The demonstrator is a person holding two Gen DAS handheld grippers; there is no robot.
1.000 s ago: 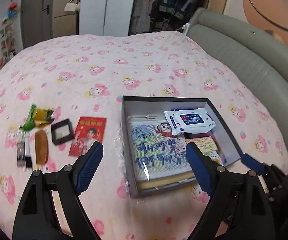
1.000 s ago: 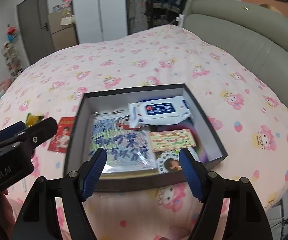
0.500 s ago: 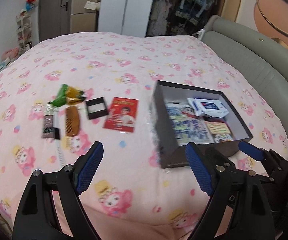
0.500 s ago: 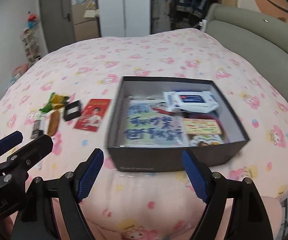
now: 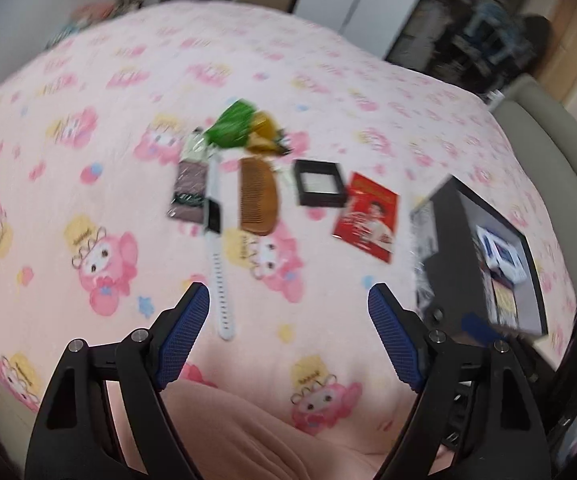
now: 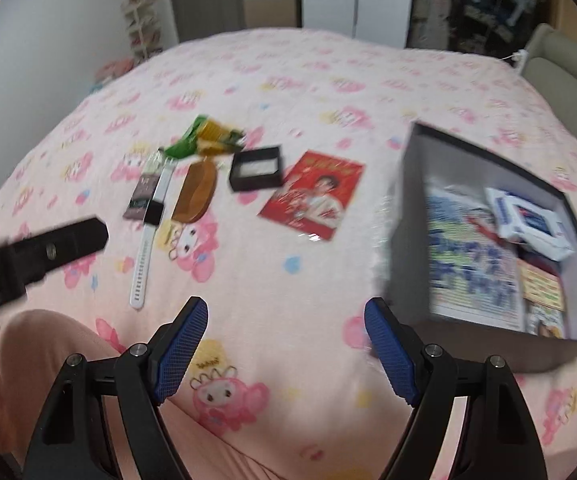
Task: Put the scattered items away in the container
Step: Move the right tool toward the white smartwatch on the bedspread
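Note:
Scattered on the pink bedspread lie a green and yellow wrapper (image 5: 240, 128) (image 6: 208, 140), a dark sachet (image 5: 188, 192), a white smartwatch (image 5: 216, 248) (image 6: 148, 236), a wooden comb (image 5: 258, 196) (image 6: 196, 192), a small black box (image 5: 318, 182) (image 6: 256, 168) and a red packet (image 5: 368, 216) (image 6: 312, 196). The dark container (image 5: 440, 248) (image 6: 408, 240) stands to the right and holds a comic print and a wipes pack (image 6: 528, 224). My left gripper (image 5: 288, 328) is open and empty, near the watch strap. My right gripper (image 6: 286, 340) is open and empty, left of the container.
A grey padded headboard (image 6: 560, 80) runs along the bed's right side. A door, white wardrobe and shelves stand behind the bed. My left gripper's arm shows at the left of the right wrist view (image 6: 36, 252).
Both grippers have swung left, away from the container and toward the scattered items. Both stayed open and empty.

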